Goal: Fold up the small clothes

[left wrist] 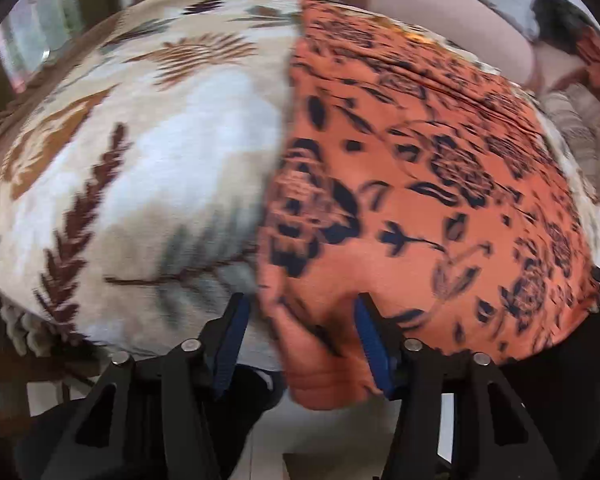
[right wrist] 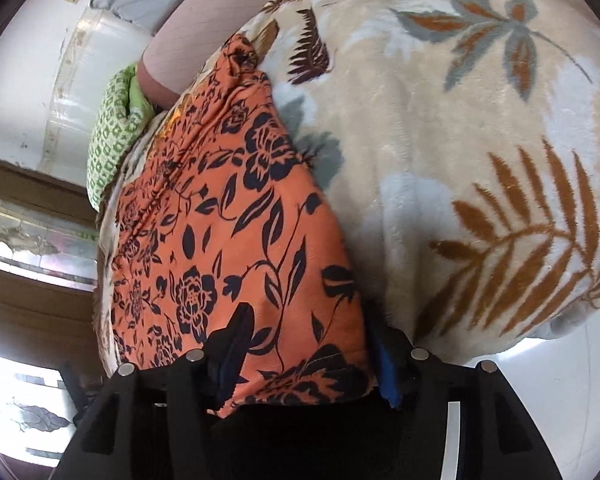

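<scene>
A leaf-patterned blanket [right wrist: 440,160] is covering the bed, and the orange floral garment [left wrist: 420,160] is lying spread across it. We are bracketing its near hem between the spread fingers of the left hand-held gripper [left wrist: 300,312] and the right hand-held gripper [right wrist: 308,332]; whether either is pinching, we cannot tell.

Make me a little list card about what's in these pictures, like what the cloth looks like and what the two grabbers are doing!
cloth: orange garment with a dark flower print
lies on: beige blanket with a leaf pattern
left gripper: jaws apart, a corner of the cloth between them
right gripper: jaws apart, the cloth's edge between them
also there: green patterned fabric at the far end
sharpness: left view is blurry
</scene>
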Available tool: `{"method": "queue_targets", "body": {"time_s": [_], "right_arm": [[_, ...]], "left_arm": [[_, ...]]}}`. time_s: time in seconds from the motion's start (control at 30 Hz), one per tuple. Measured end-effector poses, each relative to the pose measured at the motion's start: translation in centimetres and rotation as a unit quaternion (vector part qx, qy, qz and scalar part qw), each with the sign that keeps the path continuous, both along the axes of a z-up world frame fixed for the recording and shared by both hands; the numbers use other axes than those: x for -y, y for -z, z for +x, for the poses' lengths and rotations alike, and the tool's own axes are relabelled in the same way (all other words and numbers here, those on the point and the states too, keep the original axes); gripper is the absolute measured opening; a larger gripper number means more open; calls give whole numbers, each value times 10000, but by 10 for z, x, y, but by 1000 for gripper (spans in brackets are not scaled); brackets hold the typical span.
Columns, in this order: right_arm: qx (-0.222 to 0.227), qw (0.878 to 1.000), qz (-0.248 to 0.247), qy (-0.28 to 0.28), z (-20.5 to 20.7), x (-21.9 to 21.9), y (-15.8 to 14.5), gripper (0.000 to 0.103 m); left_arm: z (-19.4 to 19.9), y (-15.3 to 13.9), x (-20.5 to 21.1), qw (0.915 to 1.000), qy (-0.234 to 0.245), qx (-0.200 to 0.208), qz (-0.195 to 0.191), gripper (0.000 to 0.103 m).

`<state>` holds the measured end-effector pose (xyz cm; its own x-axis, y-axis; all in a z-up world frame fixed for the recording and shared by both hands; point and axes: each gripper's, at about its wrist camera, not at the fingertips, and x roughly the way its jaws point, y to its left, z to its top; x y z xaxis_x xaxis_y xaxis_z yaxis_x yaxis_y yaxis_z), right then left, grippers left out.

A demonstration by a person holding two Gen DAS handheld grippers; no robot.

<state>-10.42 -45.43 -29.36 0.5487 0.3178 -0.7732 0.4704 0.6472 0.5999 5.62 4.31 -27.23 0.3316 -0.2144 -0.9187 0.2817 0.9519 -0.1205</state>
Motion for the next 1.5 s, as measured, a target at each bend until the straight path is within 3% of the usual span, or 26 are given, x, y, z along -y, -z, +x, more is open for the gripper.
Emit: {"method": "queue_targets", "body": {"time_s": [0.1, 0.17, 0.23, 0.3, 0.53, 0.73, 0.8, 0.9, 1.03, 1.1, 1.17, 1.23, 1.27, 1.3, 1.4, 1.47, 1.5], "right_arm": [[8, 9999, -70, -127, 3, -4, -1, 57], [-79, 9997, -141, -180, 5, -5, 0, 46], [-233, 9990, -296, -259, 5, -4, 2, 25], [-243, 9988, -251, -330, 5, -3, 1, 17], [303, 9981, 238, -486, 0, -6, -33, 13], [990, 9929, 562, -347, 0, 2, -73, 13], [1201, 9908, 572, -248, -3, 11, -83, 13], [1160, 9911, 646, -112, -3, 20, -80, 13], [470, 9981, 374, -104, 2, 18, -55, 13], [396, 9969, 678, -27, -2, 23, -40, 16], [378, 9954, 865, 162, -6, 32, -32, 17], [517, 9944, 894, 229, -10, 39, -29, 19], [563, 9934, 960, 277, -11, 43, -26, 21], [588, 9921, 1070, 301, -11, 46, -23, 29], [744, 9877, 1340, 297, -9, 52, -12, 79], [996, 9844, 1395, 397, -7, 56, -7, 79], [1071, 9825, 1473, 397, -5, 58, -4, 78]], "left_arm": [[-2, 1, 6, 9998, 122, 43, 137, 37], [0, 2, 2, 10000, 51, -19, 27, 26], [6, 2, -9, 9997, -57, -143, -209, 15], [11, 2, -18, 9985, -110, -272, -464, 9], [11, -21, -23, 9929, 57, -382, -1124, 6], [17, -57, -24, 9885, 184, -70, -1499, 6], [19, -57, -25, 9895, 188, -38, -1433, 6], [18, -35, -24, 9929, 162, -277, -1149, 6], [15, 2, -26, 9953, -79, -617, -741, 7], [14, 5, -27, 9946, -123, -627, -819, 13], [13, 3, -24, 9941, 21, -626, -883, 33], [11, 1, -17, 9934, 224, -645, -922, 46], [10, 1, -15, 9934, 282, -626, -921, 47], [9, 1, -11, 9935, 353, -601, -905, 47], [6, 1, -4, 9930, 472, -552, -929, 46], [4, 1, -4, 9895, 601, -612, -1167, 16], [4, 0, -4, 9876, 622, -644, -1292, 14]]}}
